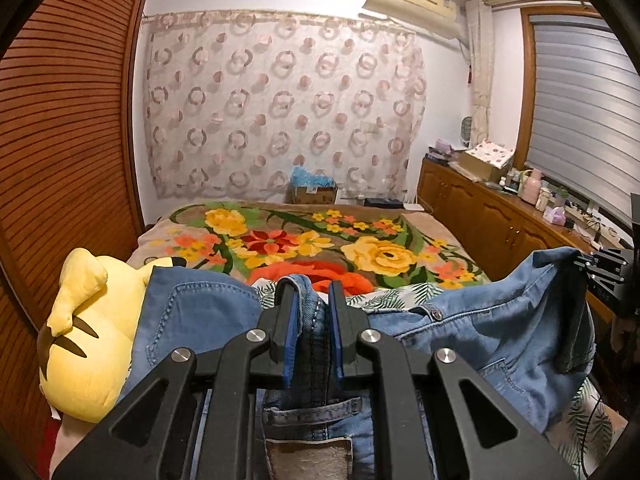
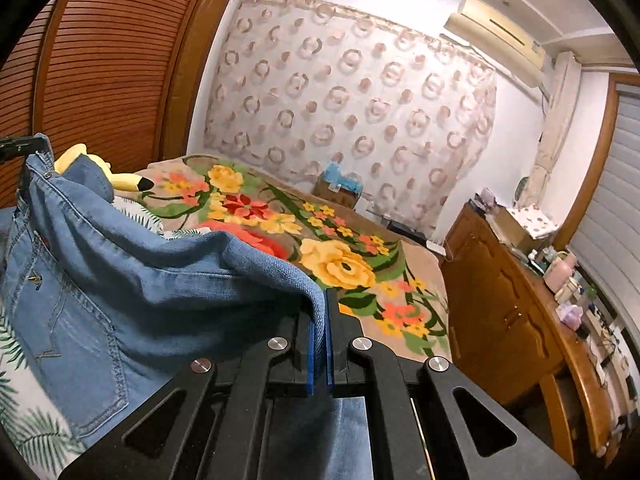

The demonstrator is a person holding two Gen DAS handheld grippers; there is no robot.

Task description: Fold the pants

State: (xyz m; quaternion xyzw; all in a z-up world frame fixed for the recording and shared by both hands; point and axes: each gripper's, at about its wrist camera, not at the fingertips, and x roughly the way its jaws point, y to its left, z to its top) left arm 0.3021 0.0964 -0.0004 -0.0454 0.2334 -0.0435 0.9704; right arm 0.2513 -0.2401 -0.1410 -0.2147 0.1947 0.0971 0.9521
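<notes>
Light blue denim pants (image 1: 472,320) hang between my two grippers above the bed. My left gripper (image 1: 313,292) is shut on the waistband, with denim bunched between its blue pads. My right gripper (image 2: 320,300) is shut on another edge of the pants (image 2: 120,280), which drape away to the left. In the left wrist view the right gripper (image 1: 600,268) shows at the far right, holding the raised cloth. In the right wrist view the left gripper (image 2: 20,146) shows at the far left edge.
A floral blanket (image 1: 304,236) covers the bed, with a leaf-print sheet (image 2: 24,412) under the pants. A yellow plush toy (image 1: 88,332) lies at the left by the slatted wooden wardrobe (image 1: 68,120). A cluttered wooden cabinet (image 1: 500,216) runs along the right.
</notes>
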